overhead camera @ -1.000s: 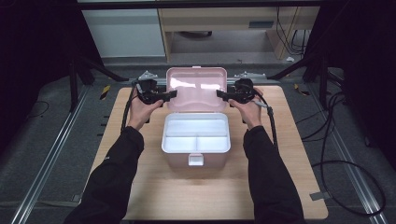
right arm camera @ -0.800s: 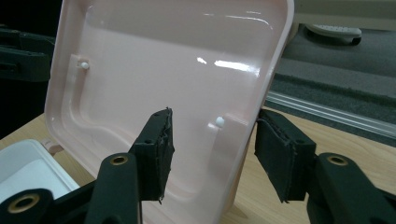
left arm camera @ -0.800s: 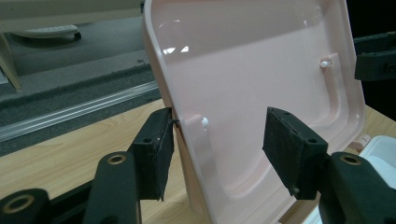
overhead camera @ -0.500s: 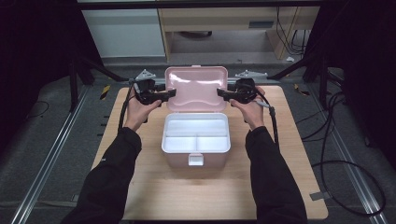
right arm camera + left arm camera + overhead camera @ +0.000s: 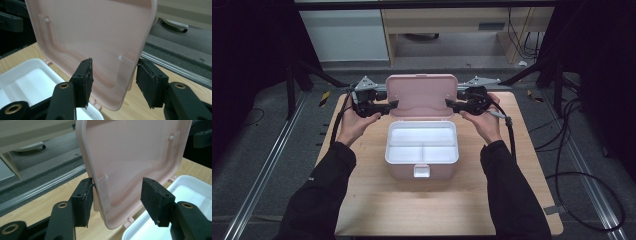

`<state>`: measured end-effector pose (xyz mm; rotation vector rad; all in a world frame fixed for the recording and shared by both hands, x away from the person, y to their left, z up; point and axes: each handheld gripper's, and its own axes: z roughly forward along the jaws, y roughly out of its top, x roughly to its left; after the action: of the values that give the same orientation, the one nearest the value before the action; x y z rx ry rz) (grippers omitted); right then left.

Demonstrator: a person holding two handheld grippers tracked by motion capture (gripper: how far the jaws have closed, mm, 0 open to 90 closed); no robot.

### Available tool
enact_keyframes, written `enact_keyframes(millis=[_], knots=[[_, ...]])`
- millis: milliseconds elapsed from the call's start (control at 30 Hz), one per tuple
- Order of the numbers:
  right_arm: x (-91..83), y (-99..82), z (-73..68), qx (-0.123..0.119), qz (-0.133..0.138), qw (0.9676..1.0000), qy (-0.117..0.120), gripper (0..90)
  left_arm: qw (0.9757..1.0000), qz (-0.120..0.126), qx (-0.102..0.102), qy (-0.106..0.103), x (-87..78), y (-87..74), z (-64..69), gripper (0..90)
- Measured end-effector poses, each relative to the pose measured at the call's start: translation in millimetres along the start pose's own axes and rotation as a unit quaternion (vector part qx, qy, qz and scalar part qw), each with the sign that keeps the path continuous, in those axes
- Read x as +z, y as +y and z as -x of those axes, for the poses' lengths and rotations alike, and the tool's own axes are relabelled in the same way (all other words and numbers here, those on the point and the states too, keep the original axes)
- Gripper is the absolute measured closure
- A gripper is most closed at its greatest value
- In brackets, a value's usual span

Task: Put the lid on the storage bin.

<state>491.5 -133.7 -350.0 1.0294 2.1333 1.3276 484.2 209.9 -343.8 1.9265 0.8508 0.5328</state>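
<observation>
- Left gripper (image 5: 391, 104): held in the person's left hand (image 5: 353, 126) at the left edge of the lid; jaws stand well apart and straddle that edge; in the left gripper view the outer pad (image 5: 85, 200) lies against the lid's rim while the inner pad stands clear of the lid's inside face; no firm clamp is seen; a cable (image 5: 338, 120) trails from it toward the person
- Lid (image 5: 421, 95): pale pink, hinged at the back of the box, raised near upright with its inside face toward the person; between the two grippers; small pegs and a moulded ridge show on its inside (image 5: 140, 152)
- Box (image 5: 422, 172): pink lunch box with a white inner tray (image 5: 422, 145) split into compartments; open; near the middle of the wooden table (image 5: 377, 210), a front latch (image 5: 422, 171) facing the person
- Right gripper (image 5: 451, 105): held in the person's right hand (image 5: 484, 122) at the lid's right edge; jaws wide, one pad on each side of the rim (image 5: 130, 65); neither pad visibly presses the plastic; whether the outer pad touches I cannot tell
</observation>
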Motion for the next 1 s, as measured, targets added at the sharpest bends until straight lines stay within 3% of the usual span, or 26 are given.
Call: enact_keyframes(millis=[167, 367, 533, 833, 1000], knots=[[-8.9, 0.6, -6.4, -0.014, -0.009, 0.9999, -0.002, 50.4, 0.9998, -0.005, 0.016, 0.003, -11.8, -1.7, 7.7, 48.4], [-22.8, -5.1, -11.0, -0.018, -0.006, 0.9998, -0.003, 62.8, 0.9995, -0.013, 0.028, 0.011, -21.4, -5.5, 14.4, 56.8], [-32.2, -5.2, -17.9, -0.042, -0.019, 0.9989, -0.009, 69.2, 0.9992, -0.02, 0.034, 0.007, -30.0, -9.9, 19.0, 63.3], [-51.6, -19.0, -25.7, -0.053, -0.021, 0.9983, 0.014, 79.3, 0.9971, -0.042, 0.064, -0.002, -43.0, -21.0, 29.4, 71.6], [-59.3, -30.8, -33.8, -0.074, -0.034, 0.9965, 0.021, 79.3, 0.9965, -0.046, 0.068, -0.009, -49.3, -33.3, 36.8, 75.4]])
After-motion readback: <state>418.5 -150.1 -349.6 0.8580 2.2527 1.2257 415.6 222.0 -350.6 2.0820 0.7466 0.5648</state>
